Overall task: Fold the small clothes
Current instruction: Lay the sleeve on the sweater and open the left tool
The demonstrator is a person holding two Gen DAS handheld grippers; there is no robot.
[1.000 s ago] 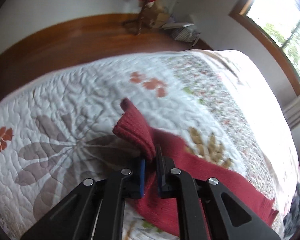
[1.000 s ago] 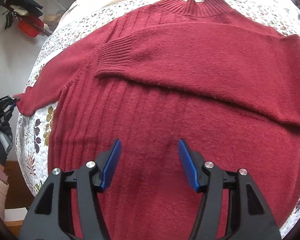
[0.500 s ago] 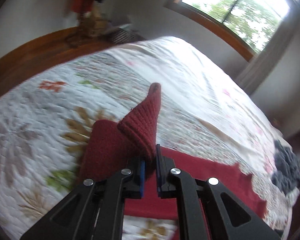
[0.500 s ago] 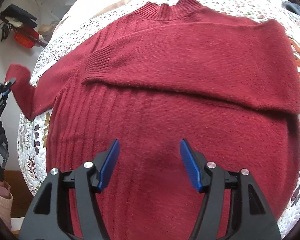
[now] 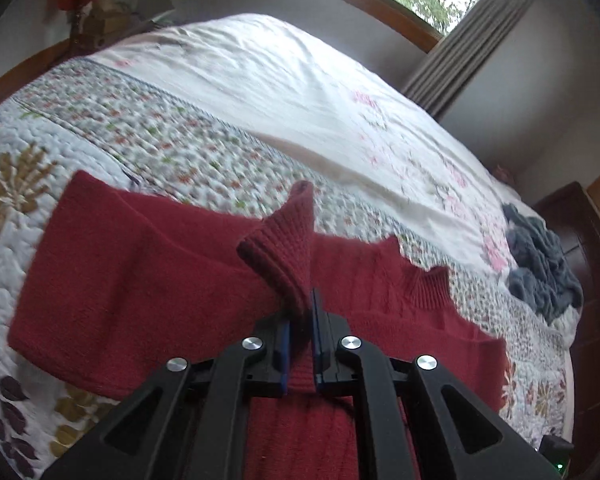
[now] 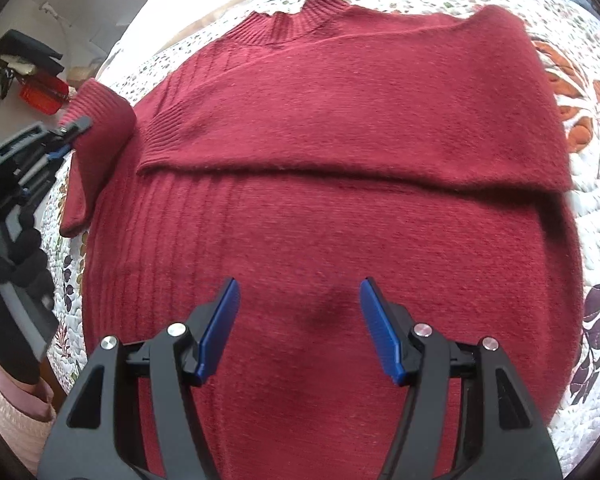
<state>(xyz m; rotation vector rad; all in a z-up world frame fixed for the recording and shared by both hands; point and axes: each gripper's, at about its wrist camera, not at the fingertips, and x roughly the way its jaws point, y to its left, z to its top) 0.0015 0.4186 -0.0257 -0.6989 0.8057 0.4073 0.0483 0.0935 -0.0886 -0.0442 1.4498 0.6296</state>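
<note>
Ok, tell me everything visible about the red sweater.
The sweater is dark red knit with a ribbed mock collar, lying flat on the quilt, collar away from the right camera. One sleeve is folded across the chest. The other sleeve's ribbed cuff is pinched in the left gripper and lifted over the body. The right gripper hovers open above the lower body.

No lettering, label, brand mark, number or sign can be read in either wrist view
</note>
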